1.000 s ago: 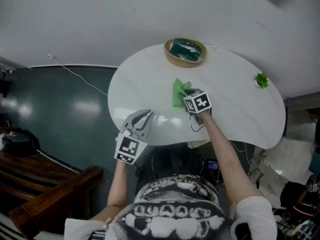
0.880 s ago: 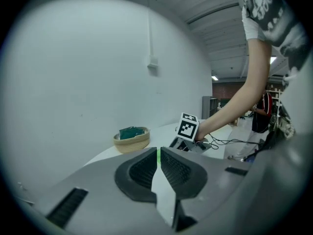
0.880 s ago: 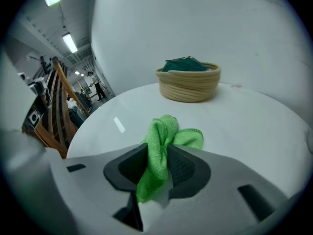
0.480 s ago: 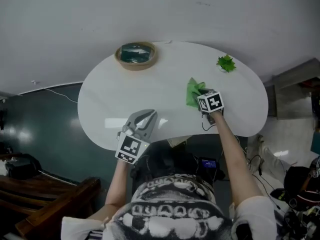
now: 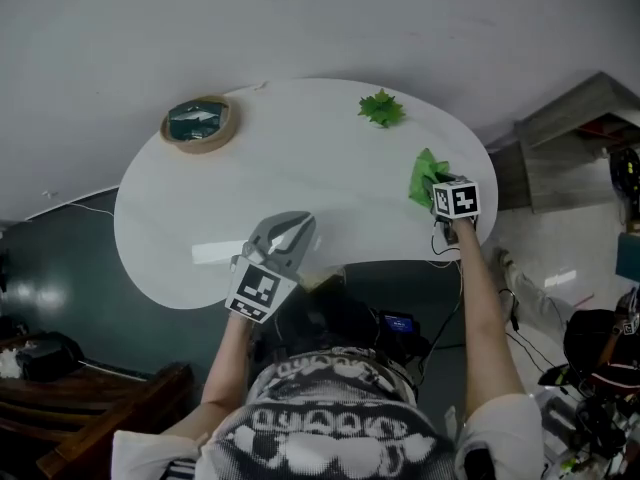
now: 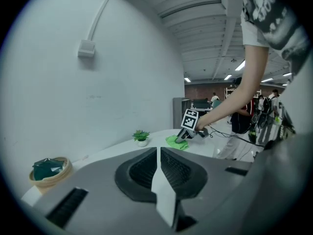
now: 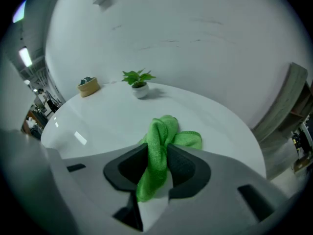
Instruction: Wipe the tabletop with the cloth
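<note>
1. Right gripper (image 7: 157, 156) — fingers pinch the green cloth (image 7: 168, 131), which rests on the white bench (image 7: 98, 116), far right of the head view.
2. Left gripper (image 6: 159, 153) — fingers pressed together, empty, lower centre by the bench's near edge.

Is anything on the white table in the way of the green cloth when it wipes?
The right gripper is shut on the green cloth at the white table's right end. A small potted plant stands by the far edge, a round woven basket at the left end. Nothing visible blocks the middle.
</note>
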The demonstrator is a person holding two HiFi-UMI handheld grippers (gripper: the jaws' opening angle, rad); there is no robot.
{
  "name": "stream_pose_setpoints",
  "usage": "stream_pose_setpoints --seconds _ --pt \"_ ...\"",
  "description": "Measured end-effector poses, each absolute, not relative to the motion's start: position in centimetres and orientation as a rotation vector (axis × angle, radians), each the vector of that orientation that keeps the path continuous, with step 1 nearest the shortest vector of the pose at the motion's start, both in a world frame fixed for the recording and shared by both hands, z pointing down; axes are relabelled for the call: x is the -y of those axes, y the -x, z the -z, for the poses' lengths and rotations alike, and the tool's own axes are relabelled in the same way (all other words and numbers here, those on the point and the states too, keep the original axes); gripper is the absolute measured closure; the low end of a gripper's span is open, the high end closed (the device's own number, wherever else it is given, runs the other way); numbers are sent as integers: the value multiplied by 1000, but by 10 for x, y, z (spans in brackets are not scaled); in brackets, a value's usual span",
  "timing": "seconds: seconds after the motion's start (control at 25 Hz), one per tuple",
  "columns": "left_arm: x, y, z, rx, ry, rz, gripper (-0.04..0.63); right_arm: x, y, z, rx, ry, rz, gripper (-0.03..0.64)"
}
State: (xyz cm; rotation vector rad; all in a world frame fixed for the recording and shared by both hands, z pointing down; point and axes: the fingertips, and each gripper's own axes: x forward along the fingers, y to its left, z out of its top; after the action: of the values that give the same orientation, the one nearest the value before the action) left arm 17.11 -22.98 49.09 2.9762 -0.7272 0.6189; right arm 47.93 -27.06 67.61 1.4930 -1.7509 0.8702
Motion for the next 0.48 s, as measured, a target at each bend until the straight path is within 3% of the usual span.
stream_pose_setpoints --seconds 0.24,0.48 --pt "218 -197 -493 660 -2984 -673 572 223 -571 -676 1631 -1655 -936 493" --pt "207 -214 -493 620 -2999 -700 572 193 -611 -675 1579 -1754 -972 494"
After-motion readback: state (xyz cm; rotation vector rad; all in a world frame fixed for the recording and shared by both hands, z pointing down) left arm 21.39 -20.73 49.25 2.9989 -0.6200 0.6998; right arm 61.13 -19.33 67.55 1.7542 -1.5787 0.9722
